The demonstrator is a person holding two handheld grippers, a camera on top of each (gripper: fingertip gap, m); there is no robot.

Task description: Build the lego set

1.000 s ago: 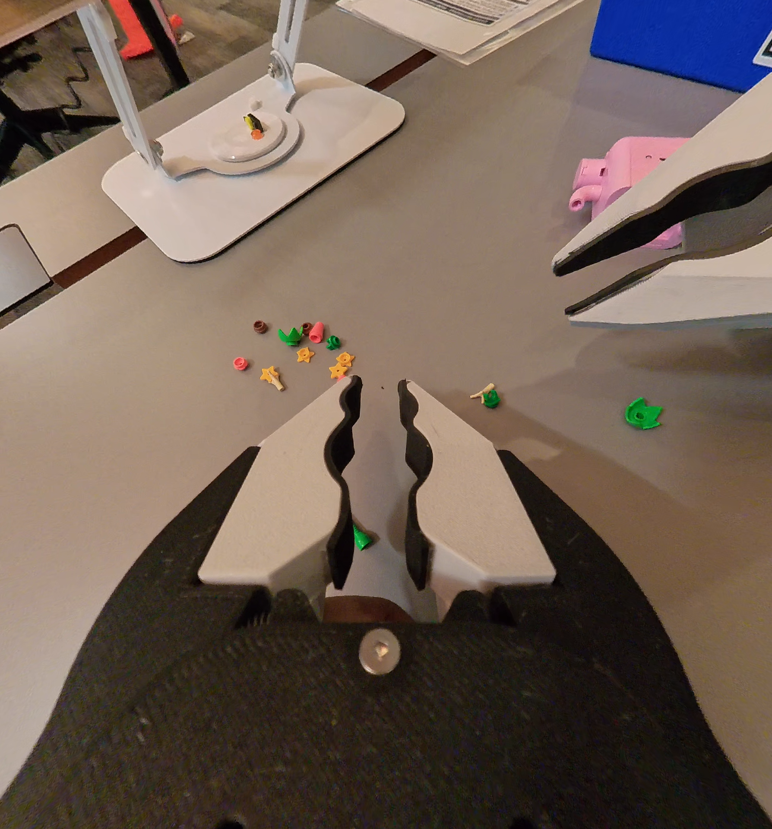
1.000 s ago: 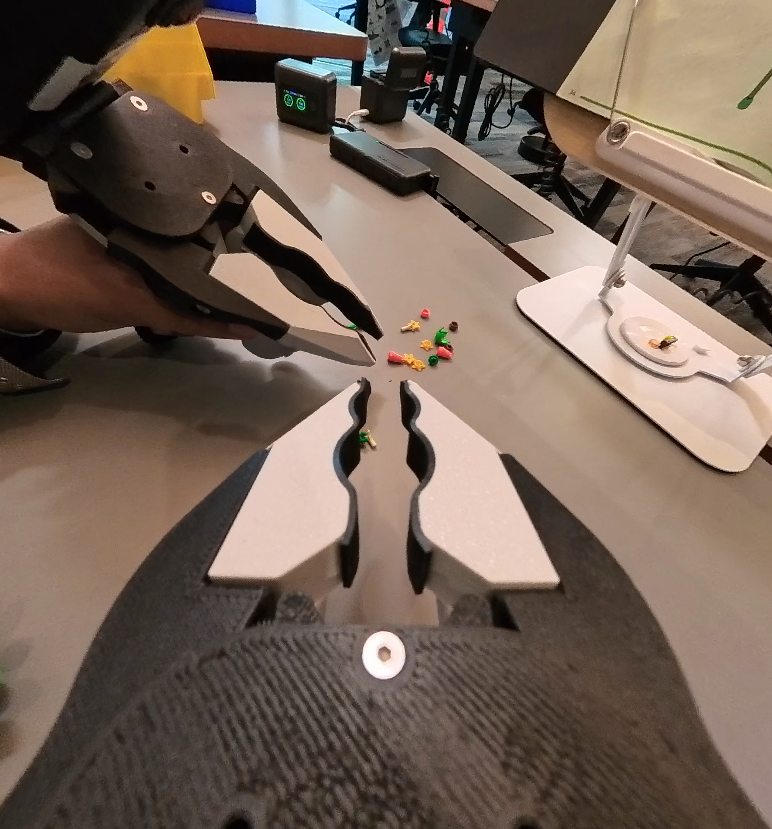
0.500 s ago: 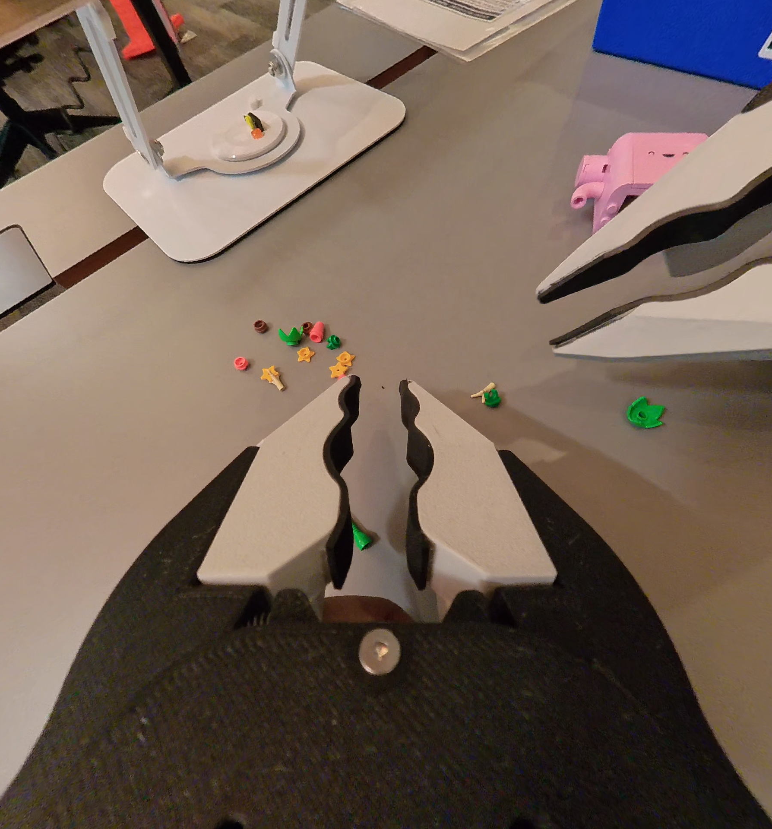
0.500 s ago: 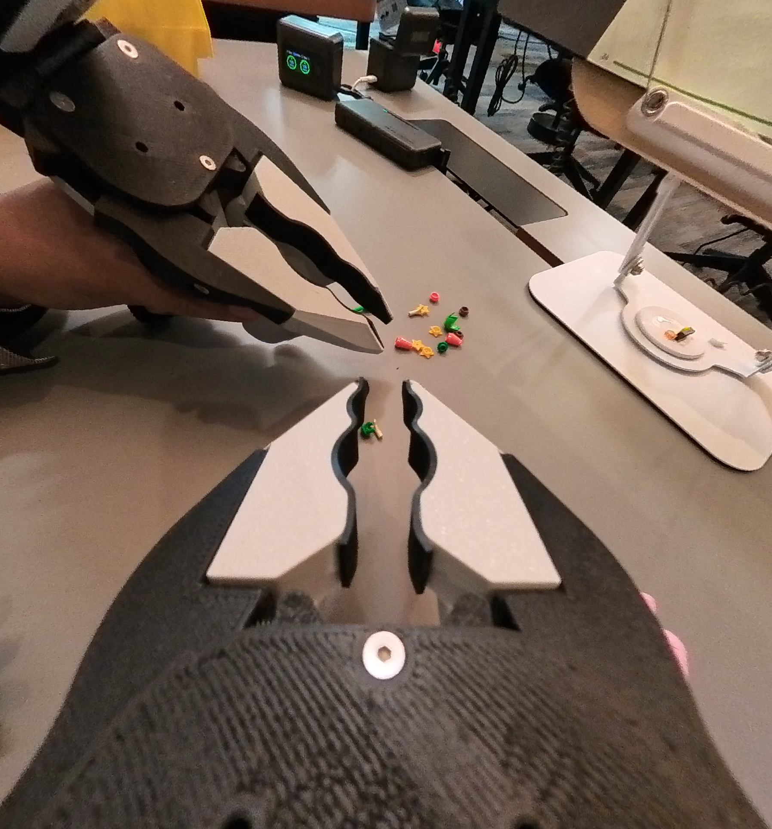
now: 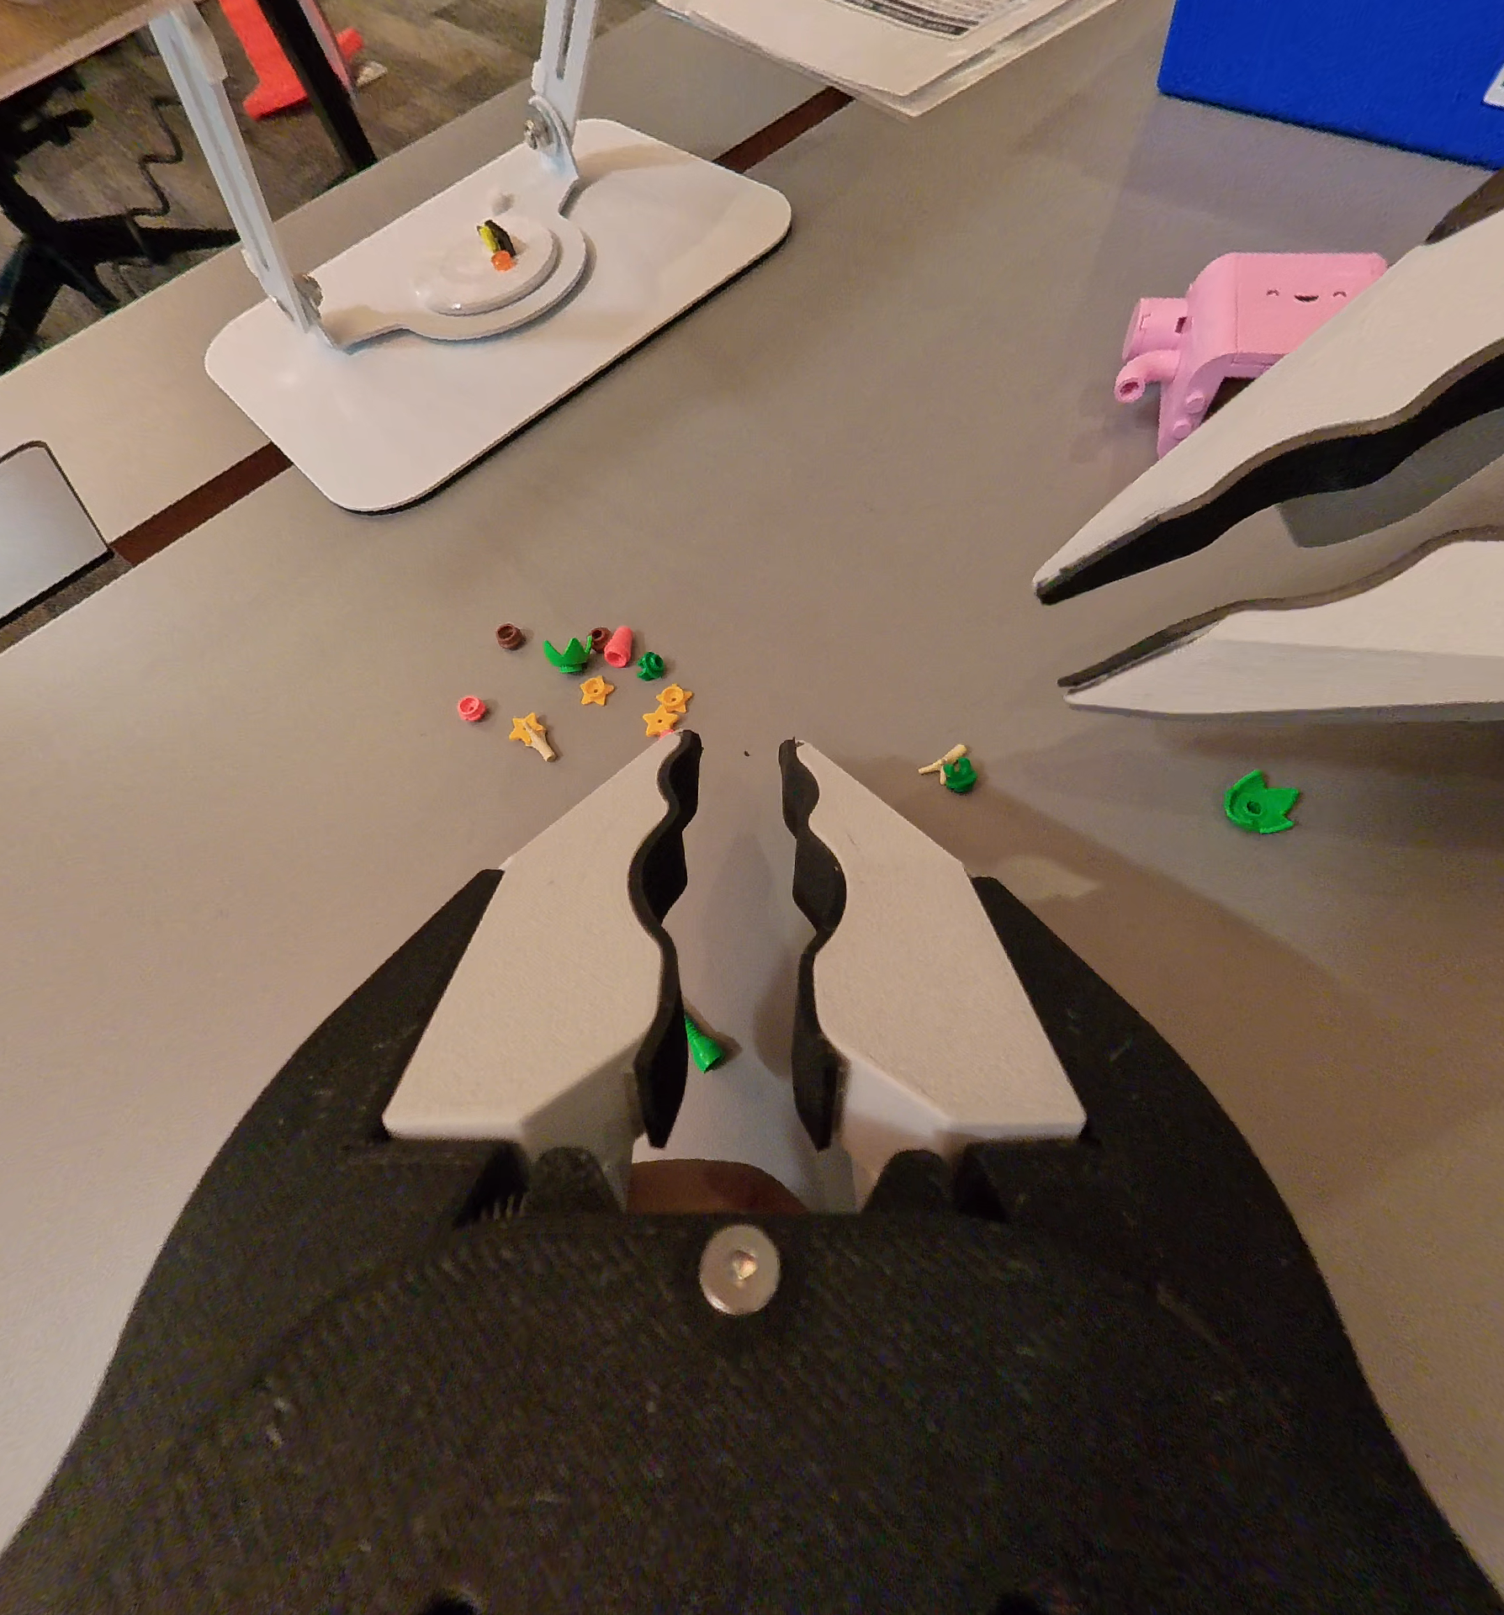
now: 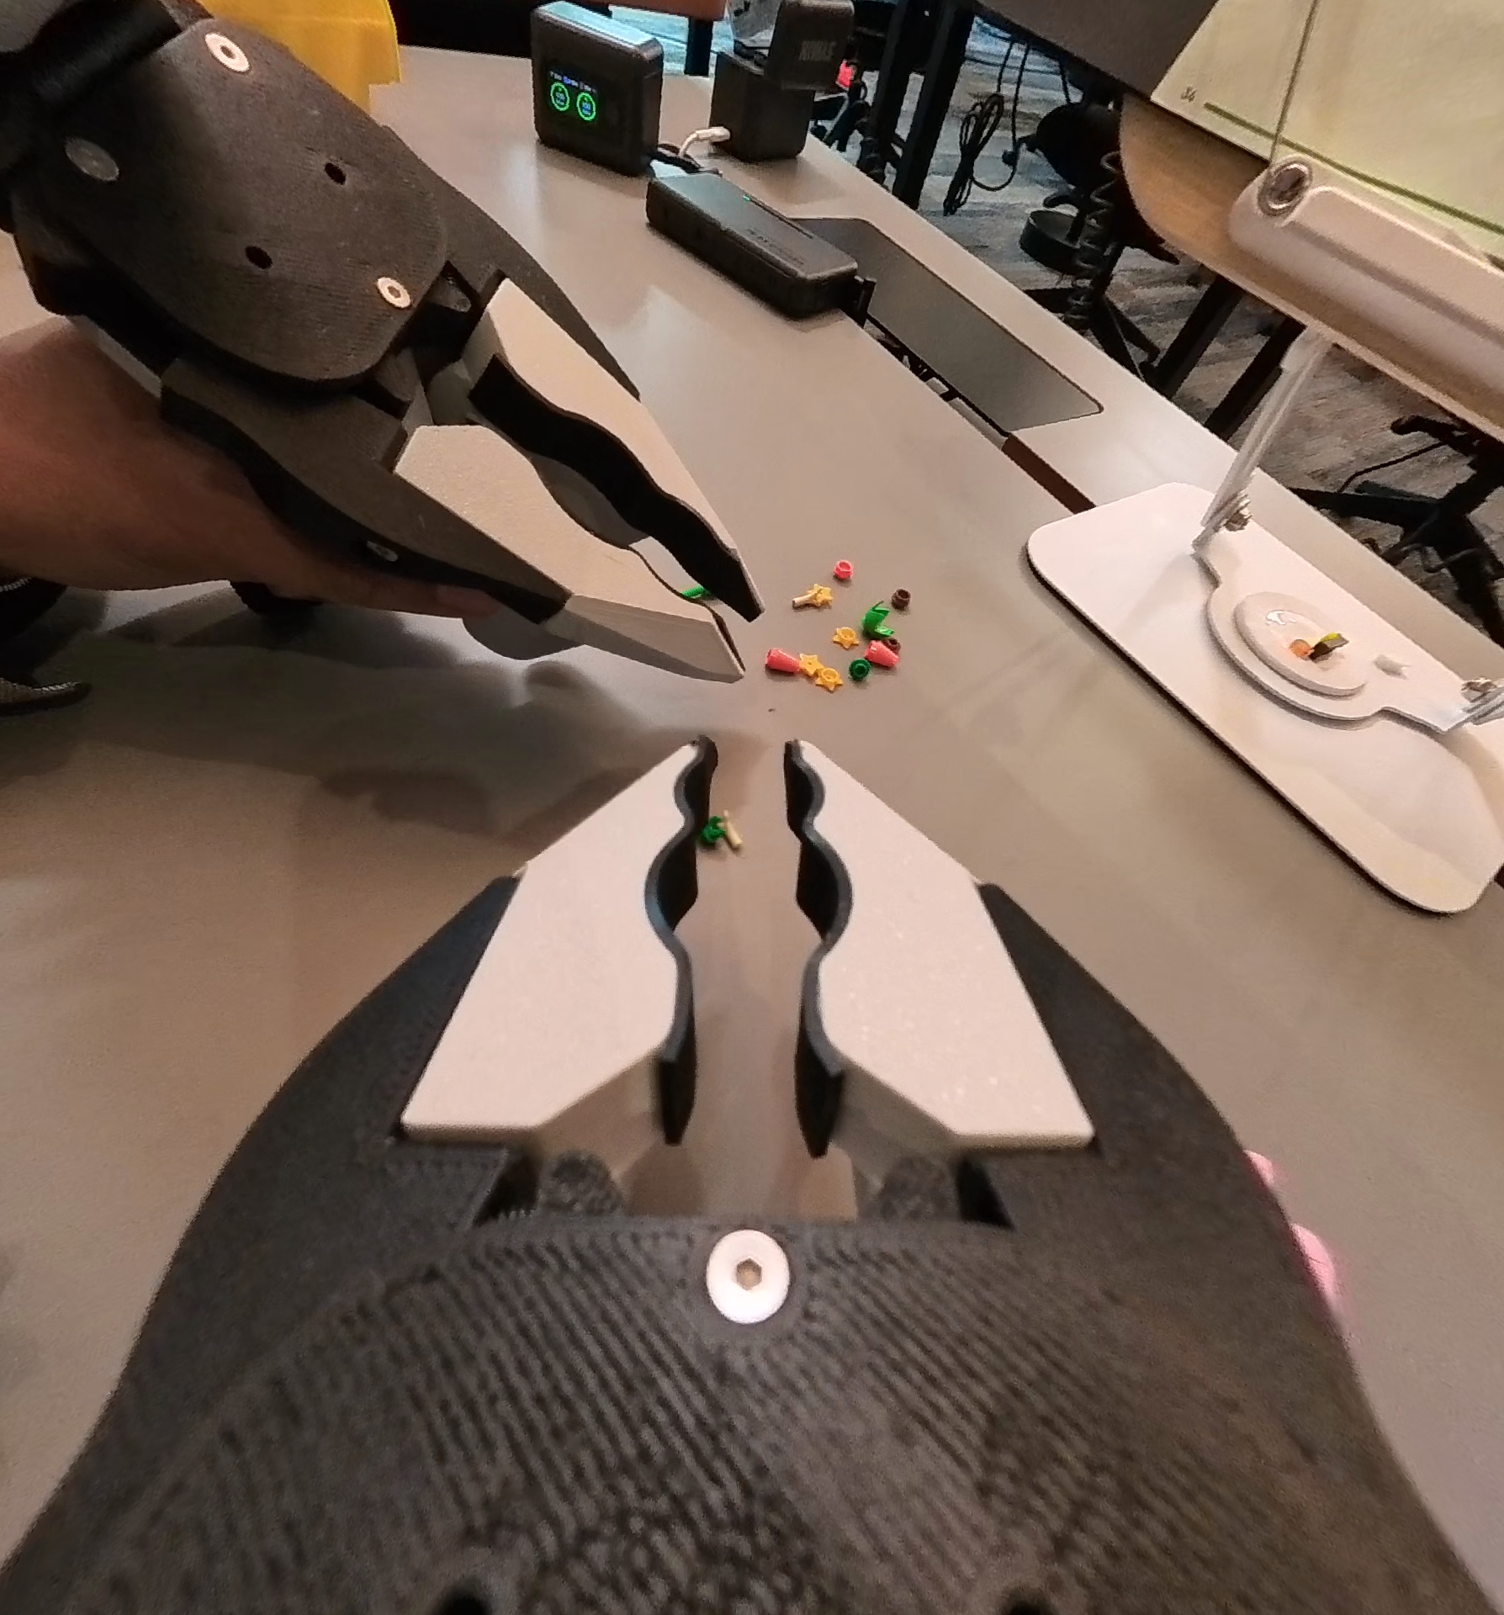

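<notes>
My left gripper (image 5: 740, 747) is open and empty, low over the grey table (image 5: 207, 874). A small green cone piece (image 5: 701, 1045) shows in the gap between its fingers, beside the left pad. A cluster of tiny lego pieces (image 5: 596, 686) lies just beyond its tips. My right gripper (image 6: 748, 747) is open and empty. A green-and-cream piece (image 6: 722, 830) lies on the table between its fingers; it also shows in the left wrist view (image 5: 951, 771). The right gripper (image 5: 1050, 642) enters the left wrist view from the right. A pink lego build (image 5: 1238, 328) stands behind it.
A green leaf piece (image 5: 1260, 801) lies at the right. A white stand base (image 5: 504, 367) with a small piece on its disc sits at the back left. A blue box (image 5: 1343, 70) and papers are at the back. Black devices (image 6: 748, 232) stand farther off. About 6 cm separates my left fingertips from my right.
The right gripper has moved forward and lower, so the green-and-cream piece now lies deeper between its fingers. More of the pink build shows. The left gripper has hardly moved.
</notes>
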